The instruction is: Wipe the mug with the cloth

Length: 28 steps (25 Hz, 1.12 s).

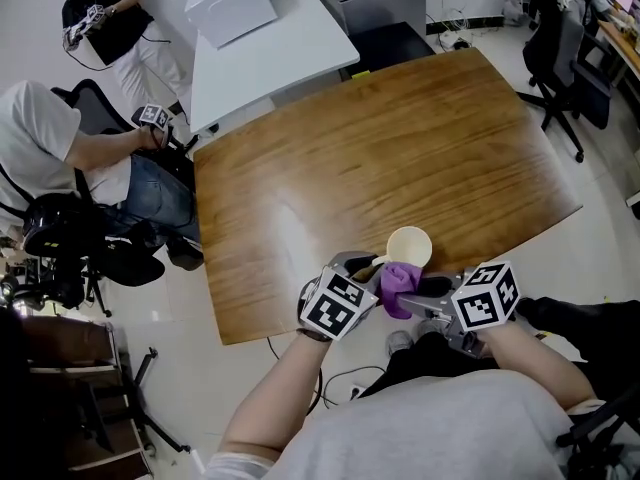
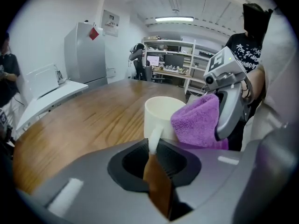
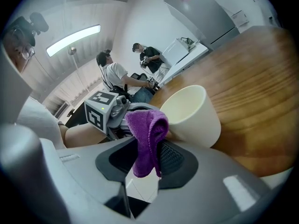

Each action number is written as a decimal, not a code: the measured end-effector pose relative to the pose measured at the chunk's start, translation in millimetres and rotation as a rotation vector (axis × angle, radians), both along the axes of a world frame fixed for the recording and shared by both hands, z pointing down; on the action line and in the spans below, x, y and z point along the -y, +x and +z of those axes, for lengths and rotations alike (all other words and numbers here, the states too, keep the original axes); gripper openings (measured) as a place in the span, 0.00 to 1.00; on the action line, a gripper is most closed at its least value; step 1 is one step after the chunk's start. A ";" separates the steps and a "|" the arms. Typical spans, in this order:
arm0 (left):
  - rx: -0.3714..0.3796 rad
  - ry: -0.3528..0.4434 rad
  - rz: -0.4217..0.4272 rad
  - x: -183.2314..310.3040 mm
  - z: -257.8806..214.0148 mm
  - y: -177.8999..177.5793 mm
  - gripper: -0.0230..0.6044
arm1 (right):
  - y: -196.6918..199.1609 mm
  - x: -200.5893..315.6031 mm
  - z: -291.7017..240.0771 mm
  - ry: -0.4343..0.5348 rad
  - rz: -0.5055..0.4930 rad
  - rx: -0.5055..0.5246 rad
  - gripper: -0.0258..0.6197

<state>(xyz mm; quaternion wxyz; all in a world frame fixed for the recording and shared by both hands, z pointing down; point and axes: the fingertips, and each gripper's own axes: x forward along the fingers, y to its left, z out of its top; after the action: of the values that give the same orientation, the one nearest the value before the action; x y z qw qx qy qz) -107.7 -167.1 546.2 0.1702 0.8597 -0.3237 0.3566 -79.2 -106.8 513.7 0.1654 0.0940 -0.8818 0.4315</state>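
Observation:
A cream mug (image 1: 410, 246) hangs over the near edge of the wooden table (image 1: 400, 158). My left gripper (image 1: 368, 270) is shut on the mug's handle (image 2: 154, 141), which runs between its jaws in the left gripper view. A purple cloth (image 1: 398, 286) is pinched in my right gripper (image 1: 418, 290), which is shut on it. In the right gripper view the cloth (image 3: 145, 134) stands up out of the jaws just beside the mug (image 3: 191, 115). In the left gripper view the cloth (image 2: 198, 120) lies against the right side of the mug (image 2: 161, 115).
A person sits on a chair (image 1: 60, 158) left of the table, another stands behind at the far left. A white desk (image 1: 270, 58) with a white box (image 1: 232, 3) adjoins the table's far side. Black office chairs (image 1: 565, 53) stand at the right.

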 end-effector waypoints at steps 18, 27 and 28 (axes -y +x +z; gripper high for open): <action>0.041 -0.045 0.055 -6.9 3.4 0.6 0.11 | 0.2 0.7 43.9 -0.106 0.023 -0.002 0.24; 0.058 -0.027 0.084 -5.6 6.5 -2.8 0.11 | 0.6 -8.5 46.9 -0.171 -0.009 0.014 0.23; 0.057 -0.027 0.085 -5.4 6.9 -2.9 0.11 | 3.8 -11.2 39.4 -0.158 -0.015 0.032 0.23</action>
<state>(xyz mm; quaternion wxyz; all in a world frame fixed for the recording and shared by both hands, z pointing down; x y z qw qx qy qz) -110.7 -161.7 553.1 0.1571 0.8598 -0.2867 0.3922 -75.4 -95.6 553.1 0.1613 0.0672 -0.8482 0.5001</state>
